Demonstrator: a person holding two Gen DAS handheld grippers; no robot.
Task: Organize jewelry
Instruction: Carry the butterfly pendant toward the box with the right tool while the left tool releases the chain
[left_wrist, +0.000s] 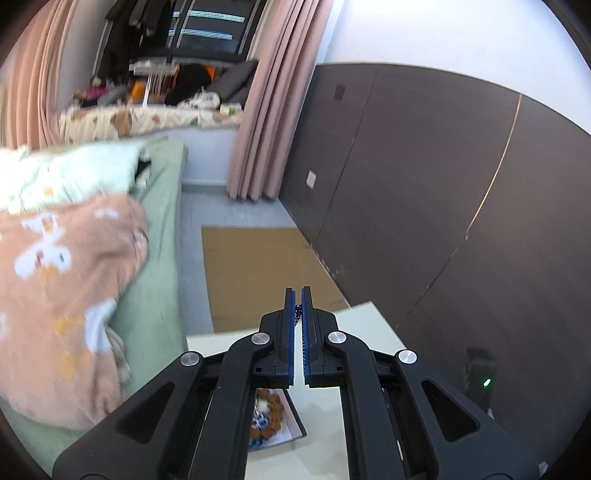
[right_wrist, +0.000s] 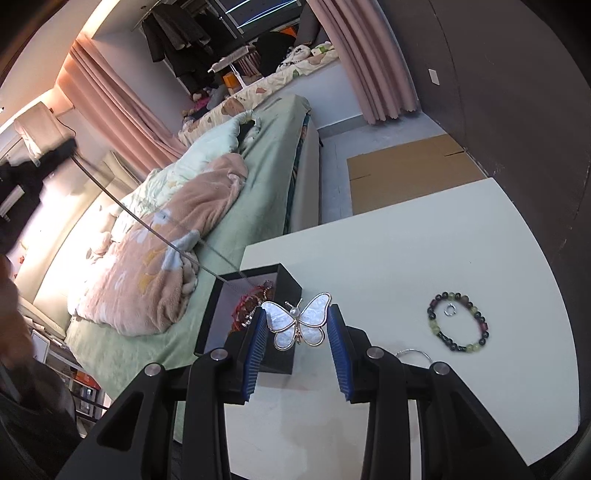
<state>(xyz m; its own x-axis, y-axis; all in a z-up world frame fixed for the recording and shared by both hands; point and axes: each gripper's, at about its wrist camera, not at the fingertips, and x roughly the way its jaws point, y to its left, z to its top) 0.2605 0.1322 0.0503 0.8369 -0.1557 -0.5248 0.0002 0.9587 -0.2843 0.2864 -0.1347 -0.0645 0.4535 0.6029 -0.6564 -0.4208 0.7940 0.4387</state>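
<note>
My right gripper (right_wrist: 298, 312) is shut on a butterfly pendant (right_wrist: 297, 323) with pearly white wings, held above the white table (right_wrist: 406, 251). Just behind it stands an open black jewelry box (right_wrist: 290, 282) with red beads (right_wrist: 255, 299) inside. A thin chain (right_wrist: 155, 232) stretches from the box area up to the left. My left gripper (left_wrist: 298, 291) is shut, with a thin dark chain (left_wrist: 298, 312) pinched between its blue pads. The box (left_wrist: 291, 424) with jewelry shows below its fingers. A green and dark bead bracelet (right_wrist: 458, 321) lies on the table, with a small silver ring (right_wrist: 449, 309) inside it.
A bed with a green sheet (right_wrist: 266, 147) and a pink blanket (right_wrist: 177, 236) runs along the table's left side. Flat cardboard (right_wrist: 402, 173) lies on the floor beyond the table. A dark wall panel (left_wrist: 443, 192) stands on the right. A silver loop (right_wrist: 412, 352) lies by my right finger.
</note>
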